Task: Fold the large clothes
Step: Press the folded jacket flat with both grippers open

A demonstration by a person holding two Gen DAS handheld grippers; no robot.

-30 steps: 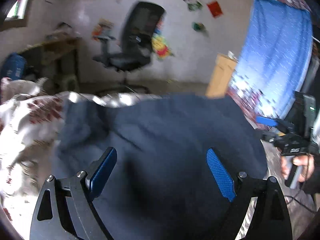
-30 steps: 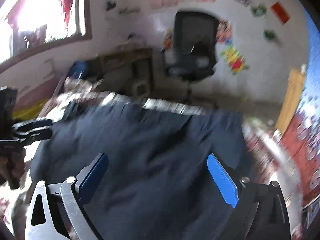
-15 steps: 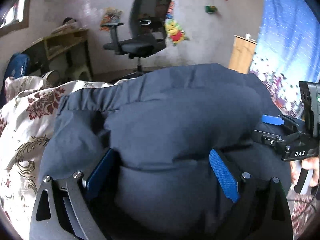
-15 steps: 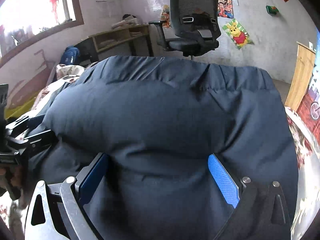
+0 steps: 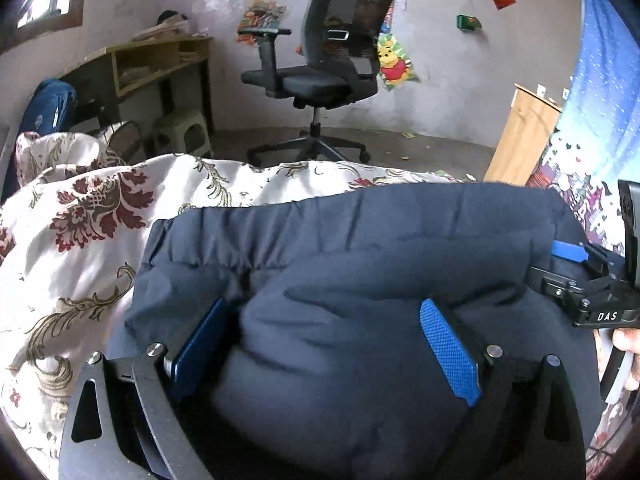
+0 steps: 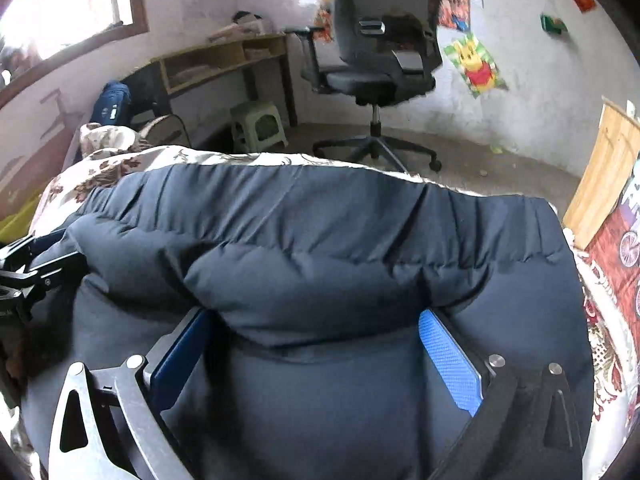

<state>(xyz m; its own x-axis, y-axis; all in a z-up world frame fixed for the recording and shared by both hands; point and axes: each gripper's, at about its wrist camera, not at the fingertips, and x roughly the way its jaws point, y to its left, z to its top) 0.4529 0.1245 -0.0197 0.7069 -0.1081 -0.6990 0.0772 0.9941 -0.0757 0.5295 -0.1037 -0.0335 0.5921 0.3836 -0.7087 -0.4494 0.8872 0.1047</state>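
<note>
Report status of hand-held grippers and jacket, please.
Left hand-held gripper jaws just opening, jacket bulging between. Right hand-held gripper open, same. Jacket on quilt, nothing blocking.

We see the navy padded jacket cut off by the lower edge, its bulk hiding much of the floral bedspread, the right tool cropped at the frame's side, the left tool likewise cropped, the chair top cut off
</note>
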